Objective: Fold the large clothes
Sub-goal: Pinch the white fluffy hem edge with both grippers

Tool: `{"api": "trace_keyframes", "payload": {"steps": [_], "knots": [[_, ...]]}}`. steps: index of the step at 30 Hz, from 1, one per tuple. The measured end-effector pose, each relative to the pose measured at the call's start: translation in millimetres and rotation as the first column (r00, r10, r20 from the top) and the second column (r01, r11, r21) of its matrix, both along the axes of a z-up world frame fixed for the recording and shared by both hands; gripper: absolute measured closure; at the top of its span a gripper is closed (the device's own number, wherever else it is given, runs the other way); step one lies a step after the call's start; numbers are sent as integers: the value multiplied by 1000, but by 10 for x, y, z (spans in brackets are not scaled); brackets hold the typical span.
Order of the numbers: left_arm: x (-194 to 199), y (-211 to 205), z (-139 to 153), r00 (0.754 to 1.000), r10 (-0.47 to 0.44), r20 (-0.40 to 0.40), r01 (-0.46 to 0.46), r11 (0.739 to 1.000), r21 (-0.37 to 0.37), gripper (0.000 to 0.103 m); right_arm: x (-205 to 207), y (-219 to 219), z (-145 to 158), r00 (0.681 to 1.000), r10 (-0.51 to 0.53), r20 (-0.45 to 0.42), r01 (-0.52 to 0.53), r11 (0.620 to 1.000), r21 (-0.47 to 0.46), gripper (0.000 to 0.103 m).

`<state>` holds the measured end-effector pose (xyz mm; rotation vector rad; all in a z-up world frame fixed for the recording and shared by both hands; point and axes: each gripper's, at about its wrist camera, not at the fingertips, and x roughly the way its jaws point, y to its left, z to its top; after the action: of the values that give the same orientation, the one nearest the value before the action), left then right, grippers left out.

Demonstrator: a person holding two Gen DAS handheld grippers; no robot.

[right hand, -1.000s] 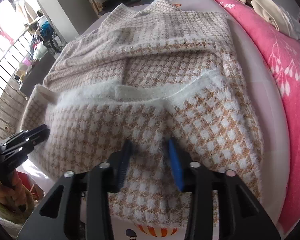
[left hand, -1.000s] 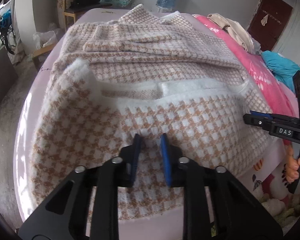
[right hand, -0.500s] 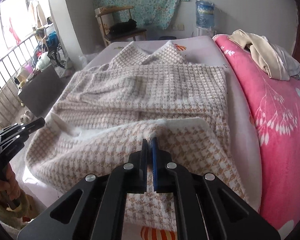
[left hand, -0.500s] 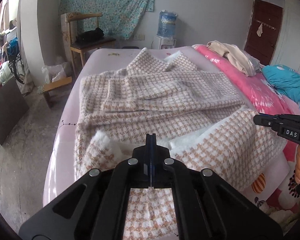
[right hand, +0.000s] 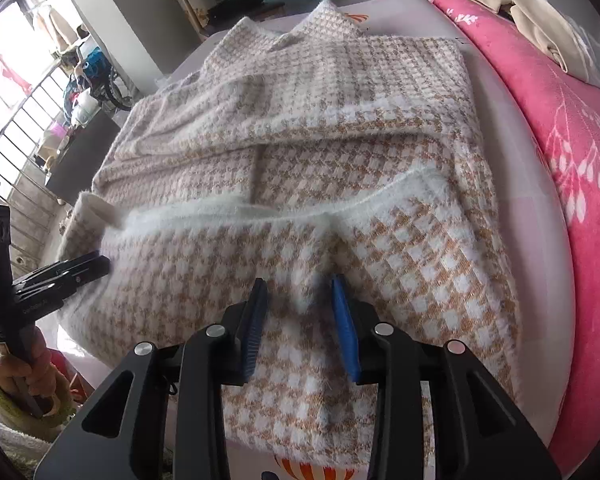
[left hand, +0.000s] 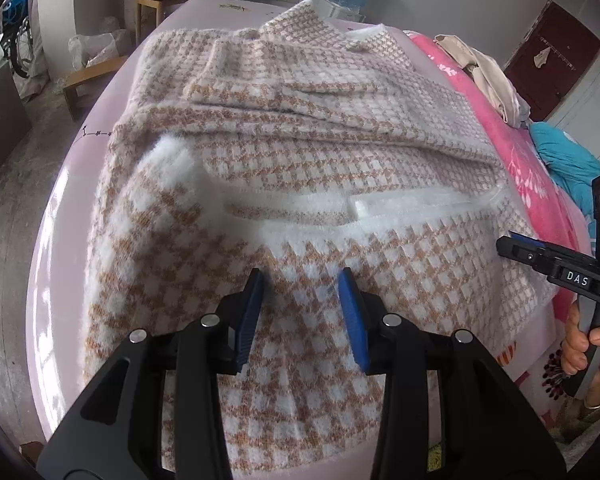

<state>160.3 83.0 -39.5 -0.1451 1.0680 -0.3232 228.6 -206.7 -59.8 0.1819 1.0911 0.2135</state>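
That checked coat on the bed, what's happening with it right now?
A person is folding the checked coat on the bed with a handheld gripper in each hand. Its lower part is turned up over the body, white lining showing along the edge. The left gripper and right gripper have just been opening; both stand open over the folded part, nothing pinched.

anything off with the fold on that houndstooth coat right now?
Slightly. The folded-up hem of the houndstooth coat is uneven: its white fleece lining curls up at the left corner, and the fold edge runs wavy rather than straight. Both grippers have just opened, nothing pinched.
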Motion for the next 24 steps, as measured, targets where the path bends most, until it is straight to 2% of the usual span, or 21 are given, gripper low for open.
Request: {"api": "trace_keyframes", "payload": {"steps": [2,3,4,7,8,10,13,15,18,21,24], "knots": [[16,-46,-17,1000,8,17,-9,1000,22,68,41,24,-63,1000,20,-13,-20,1000,4,69],[25,-77,-23,1000,11,30,-12,999,40,75,56,30,-85,999,26,-21,-26,1000,4,69],[25,-104,-31,999,14,44,-16,998,63,78,44,38,-100,1000,29,-11,-29,1000,2,70],[-4,-122,-31,997,21,80,-28,997,78,92,13,89,-92,999,54,2,-54,999,-6,96],[-12,-123,-13,996,18,88,-24,997,72,97,9,102,-70,999,52,12,-52,998,-17,97],[-38,-116,95,991,30,129,-41,996,81,97,-38,136,82,996,49,76,-46,998,-46,98],[-70,-63,394,972,45,231,-65,995,81,97,-49,132,353,985,41,165,-32,998,-53,98],[-33,-48,481,964,46,261,-69,994,80,97,-15,148,419,979,39,201,-26,997,-70,98],[97,-75,307,973,44,227,-69,992,104,97,136,221,208,983,44,179,-24,993,-112,98],[198,-62,-31,991,42,128,-56,992,110,96,213,222,-118,993,54,109,-40,990,-132,98],[195,-46,-25,989,41,144,-56,993,101,91,194,175,-88,992,58,116,-45,992,-116,97]]}}
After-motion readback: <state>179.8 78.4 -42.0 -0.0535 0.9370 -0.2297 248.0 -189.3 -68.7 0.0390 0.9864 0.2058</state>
